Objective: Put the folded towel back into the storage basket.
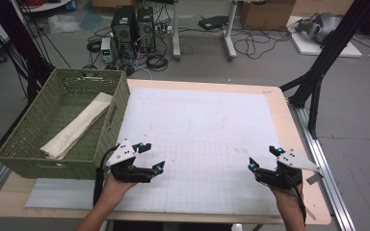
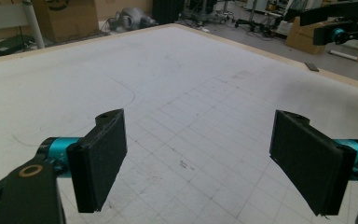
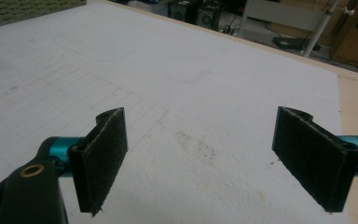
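Jaws spread wide on both the left gripper (image 1: 154,156) and the right gripper (image 1: 263,157), nothing held and nothing touched. Along the left gripper view, only bare gridded mat in the gap between the black pads (image 2: 100,163). Much the same along the right gripper view, with a faintly soiled patch of mat below the gap.

Folded cloth (image 1: 79,126), pale and long, lying slantwise on the floor of the green woven basket (image 1: 43,168), one end toward its near left corner, the other toward its far right. Basket at the left side of the table (image 1: 298,144), its right wall overlapping the left border of the white mat (image 1: 202,120). No other object on the mat.

Left gripper low over the mat, just beside the basket's near right corner, apparently clear of the wall, aimed right and far. Right gripper well apart from it, by the mat's near right corner, aimed left and far.

Judged as a resting stance at one end of the job: cloth in the basket, both grippers free. Hard to say from this alone whether the cloth is due to come out or counts as stowed.

If due out, most likely a job for the left gripper, being nearest: up over the near rim, down into the basket with jaws kept wide, then a close across the cloth's thickness near its near end. Care needed to keep the pads off the weave and to take all the folded layers together
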A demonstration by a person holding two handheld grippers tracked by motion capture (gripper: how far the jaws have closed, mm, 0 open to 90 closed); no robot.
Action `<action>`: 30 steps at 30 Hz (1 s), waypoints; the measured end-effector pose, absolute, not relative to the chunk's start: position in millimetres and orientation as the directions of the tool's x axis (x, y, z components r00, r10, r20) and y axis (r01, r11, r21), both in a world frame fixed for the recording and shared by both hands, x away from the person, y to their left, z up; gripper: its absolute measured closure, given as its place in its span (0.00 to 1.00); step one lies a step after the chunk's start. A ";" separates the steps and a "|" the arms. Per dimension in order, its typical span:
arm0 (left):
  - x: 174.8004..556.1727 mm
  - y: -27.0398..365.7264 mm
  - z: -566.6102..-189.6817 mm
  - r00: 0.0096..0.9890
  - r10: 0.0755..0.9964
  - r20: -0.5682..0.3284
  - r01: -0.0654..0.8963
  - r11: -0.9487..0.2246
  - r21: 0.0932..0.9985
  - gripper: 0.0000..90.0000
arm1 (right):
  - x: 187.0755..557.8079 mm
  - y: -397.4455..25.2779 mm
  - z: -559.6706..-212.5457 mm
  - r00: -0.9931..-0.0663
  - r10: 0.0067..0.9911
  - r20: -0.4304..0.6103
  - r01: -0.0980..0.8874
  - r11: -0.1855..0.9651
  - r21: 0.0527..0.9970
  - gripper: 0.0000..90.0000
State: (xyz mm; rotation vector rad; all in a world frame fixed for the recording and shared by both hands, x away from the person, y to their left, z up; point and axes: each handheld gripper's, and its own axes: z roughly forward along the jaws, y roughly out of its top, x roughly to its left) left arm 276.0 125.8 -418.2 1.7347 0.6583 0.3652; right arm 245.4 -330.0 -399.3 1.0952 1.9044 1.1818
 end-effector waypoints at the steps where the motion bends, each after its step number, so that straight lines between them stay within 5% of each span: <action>1: 276.2 125.6 -418.5 0.791 0.605 -0.098 0.237 -0.155 0.959 0.21 | 244.8 -331.1 -399.2 -0.446 0.891 -0.079 0.316 0.239 0.918 0.18; 30: 272.9 129.2 -416.7 0.783 0.615 -0.093 0.226 -0.143 0.964 0.21 | 242.6 -327.6 -399.4 -0.454 0.886 -0.090 0.308 0.251 0.918 0.18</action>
